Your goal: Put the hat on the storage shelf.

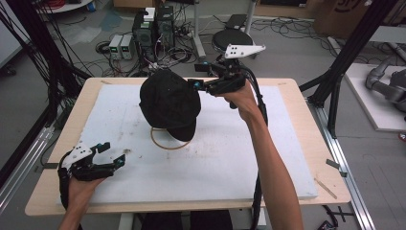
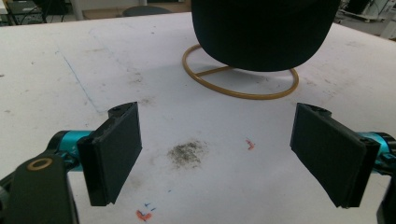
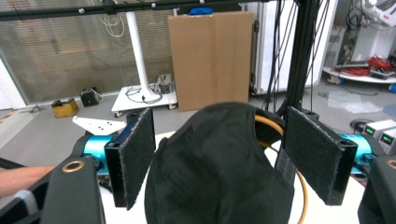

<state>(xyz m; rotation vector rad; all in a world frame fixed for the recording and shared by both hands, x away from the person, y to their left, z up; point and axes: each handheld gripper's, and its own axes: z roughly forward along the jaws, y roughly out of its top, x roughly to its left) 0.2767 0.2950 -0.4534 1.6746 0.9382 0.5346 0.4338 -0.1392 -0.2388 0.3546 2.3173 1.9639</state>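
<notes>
**Black cap sat on its wire stand with the right jaws spread around it**

Black cap [image 1: 169, 103] rested on a stand whose tan wire ring base [image 1: 165, 141] lay flat on the white foam board [image 1: 230, 158]. The right gripper [image 1: 197, 85] was at the cap's far-right side, and in the right gripper view its jaws stood wide, one on each side of the dark fabric, with a gap showing at both pads. Nothing was pinched; the spread looked meant to straddle the crown or brim edge, either ahead of a grasp or just after letting go, and which of those cannot be told. The ring peeked out beyond the cap, between the cap and the right-hand pad.

The left gripper [image 1: 111, 154] hung low over the board near the person's edge, well apart from the cap, jaws wide and holding nothing. In its own view the cap and ring lay ahead of the pads, beyond a grey smudge [image 2: 187, 153]. It was likely parked clear to leave the right hand room.
</notes>
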